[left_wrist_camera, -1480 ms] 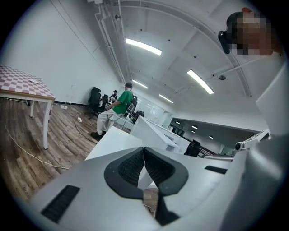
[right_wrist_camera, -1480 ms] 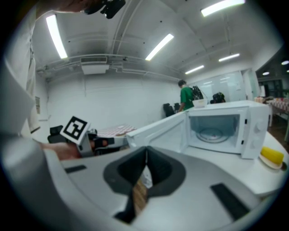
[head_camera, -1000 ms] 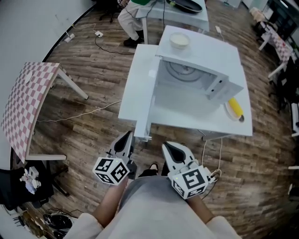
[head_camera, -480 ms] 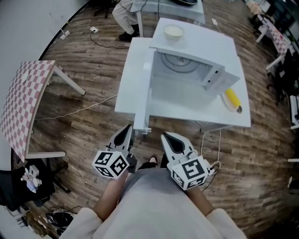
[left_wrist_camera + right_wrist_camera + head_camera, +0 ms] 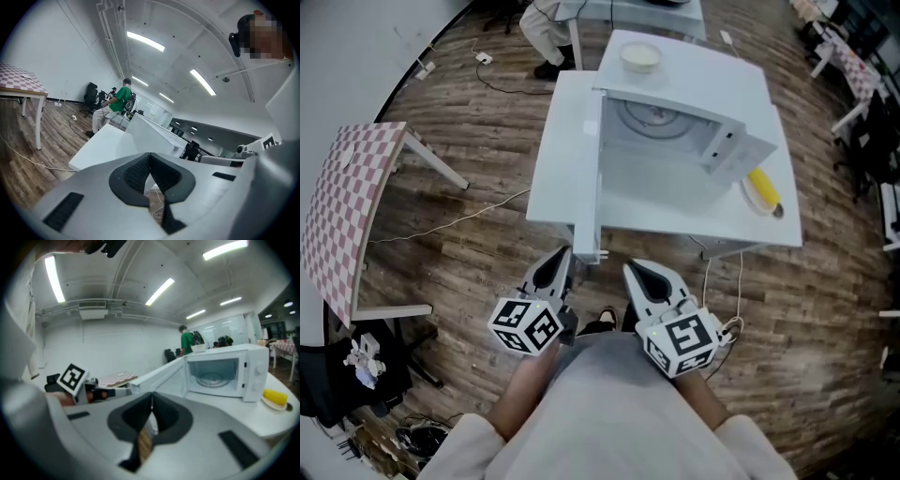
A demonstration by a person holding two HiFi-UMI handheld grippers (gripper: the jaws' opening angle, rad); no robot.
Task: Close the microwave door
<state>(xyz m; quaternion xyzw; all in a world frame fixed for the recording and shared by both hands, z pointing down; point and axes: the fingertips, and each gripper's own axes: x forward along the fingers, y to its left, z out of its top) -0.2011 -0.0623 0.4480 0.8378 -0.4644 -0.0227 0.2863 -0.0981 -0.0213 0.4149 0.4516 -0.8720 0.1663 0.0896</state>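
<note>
One microwave (image 5: 712,89) sits on a white worktop (image 5: 694,220), its cavity facing the person. Its single door (image 5: 588,178) stands wide open at the microwave's left side, hinged there and swung straight out toward the person. The door's free end reaches past the worktop's near edge, over the wood floor (image 5: 487,272).

A bare stretch of worktop lies between the door and the microwave's mouth. A second white worktop (image 5: 558,159) lies left of the microwave, on the door's outer side.

Two tongs hang in front of the microwave, below the worktop's near edge. The left tongs (image 5: 555,265) are just beside the door's free end, though contact cannot be told. The right tongs (image 5: 642,281) are a little to their right, apart from the worktop. In their own views the left tongs (image 5: 149,157) and right tongs (image 5: 151,397) each have tips pressed together, holding nothing.

One bowl (image 5: 639,58) rests on top of the microwave — and one plate (image 5: 764,195) with a yellow item lies to the microwave's right, near the worktop's right edge. One checked table (image 5: 347,206) stands well left of the microwave, across open floor.
</note>
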